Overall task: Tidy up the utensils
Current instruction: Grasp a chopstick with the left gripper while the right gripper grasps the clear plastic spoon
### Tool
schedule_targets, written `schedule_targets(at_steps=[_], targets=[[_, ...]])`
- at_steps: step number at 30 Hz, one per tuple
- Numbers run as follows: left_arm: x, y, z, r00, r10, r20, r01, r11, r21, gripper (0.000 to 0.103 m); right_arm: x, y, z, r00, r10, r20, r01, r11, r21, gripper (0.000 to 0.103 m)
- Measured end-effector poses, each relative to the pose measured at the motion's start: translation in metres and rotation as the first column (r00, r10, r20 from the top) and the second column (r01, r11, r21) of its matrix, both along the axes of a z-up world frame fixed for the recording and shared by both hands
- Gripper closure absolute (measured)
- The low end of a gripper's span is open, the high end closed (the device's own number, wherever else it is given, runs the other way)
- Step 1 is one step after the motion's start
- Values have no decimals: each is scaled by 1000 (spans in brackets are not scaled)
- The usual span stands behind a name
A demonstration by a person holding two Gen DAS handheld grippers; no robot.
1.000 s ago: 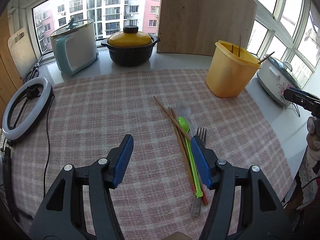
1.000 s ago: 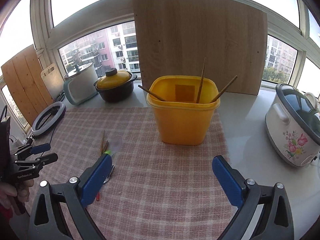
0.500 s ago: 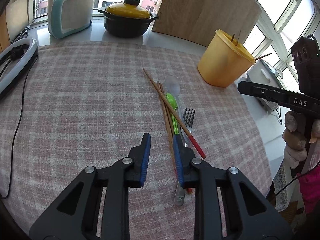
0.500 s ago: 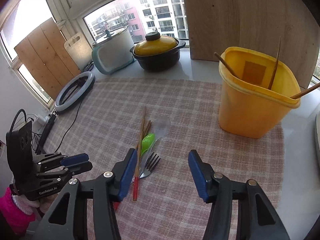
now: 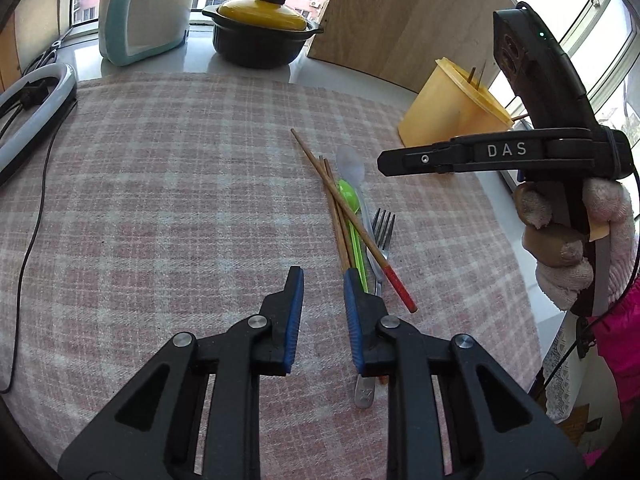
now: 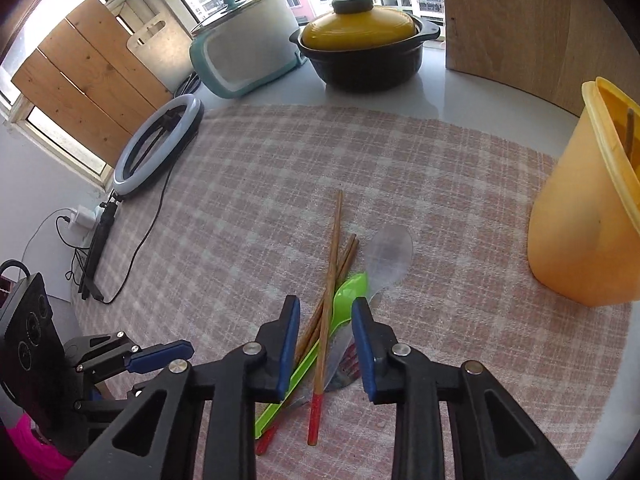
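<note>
A pile of utensils lies on the checked cloth (image 5: 160, 200): wooden chopsticks (image 5: 352, 224) with red ends, a green spoon (image 5: 348, 196), a clear spoon (image 5: 351, 162) and a metal fork (image 5: 383, 224). My left gripper (image 5: 322, 274) hovers just left of the pile with a narrow gap and only cloth between its pads. My right gripper (image 6: 326, 302) points down over the pile. Its jaws are closing, with the chopsticks (image 6: 330, 280) and green spoon (image 6: 352, 288) in the gap, and its pads press on nothing. A yellow container (image 6: 580, 232) with several chopsticks stands to the right.
At the back stand a black pot with a yellow lid (image 5: 260, 36), a teal and white cooker (image 5: 144, 16) and a wooden board (image 5: 400, 20). A ring light (image 5: 36, 108) and its cable lie on the left. The table edge runs along the right.
My right gripper has swung down and left from the yellow container to the utensil pile, its jaws narrowing. My left gripper has sunk a little and its jaws have narrowed.
</note>
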State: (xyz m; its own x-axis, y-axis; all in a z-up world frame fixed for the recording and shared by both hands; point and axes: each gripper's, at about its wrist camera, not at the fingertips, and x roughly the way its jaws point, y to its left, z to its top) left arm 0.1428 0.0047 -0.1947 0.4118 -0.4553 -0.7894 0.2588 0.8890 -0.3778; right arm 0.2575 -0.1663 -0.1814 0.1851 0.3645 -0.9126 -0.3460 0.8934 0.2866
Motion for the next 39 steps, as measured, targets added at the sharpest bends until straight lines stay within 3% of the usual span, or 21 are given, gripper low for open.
schedule_targets(at_steps=[4, 11, 21, 24, 26, 28, 39], targets=[[4, 4, -5, 1000, 5, -13, -5, 1000, 4, 83, 8, 8, -16, 999, 8, -50, -9, 1000, -11, 86], [13, 3, -12, 999, 1, -32, -1, 1000, -2, 83, 11, 19, -29, 996, 41, -80, -45, 998, -43, 90], [43, -11, -18, 997, 3, -78, -6, 999, -38, 83, 21, -7, -36, 995, -63, -75, 59, 997, -56, 91], [64, -11, -21, 994, 31, -106, -38, 997, -61, 83, 21, -14, -36, 993, -96, -64, 93, 994, -55, 89], [80, -12, -22, 992, 49, -118, -58, 996, -73, 83, 18, -20, -35, 991, -119, -55, 117, 992, -38, 78], [95, -16, -23, 990, 59, -127, -69, 995, -71, 83, 14, -24, -34, 990, -130, -54, 129, 991, -20, 74], [146, -46, -40, 973, 33, -227, -47, 997, -58, 83, 10, -39, -36, 977, -204, -63, 203, 979, -22, 77]])
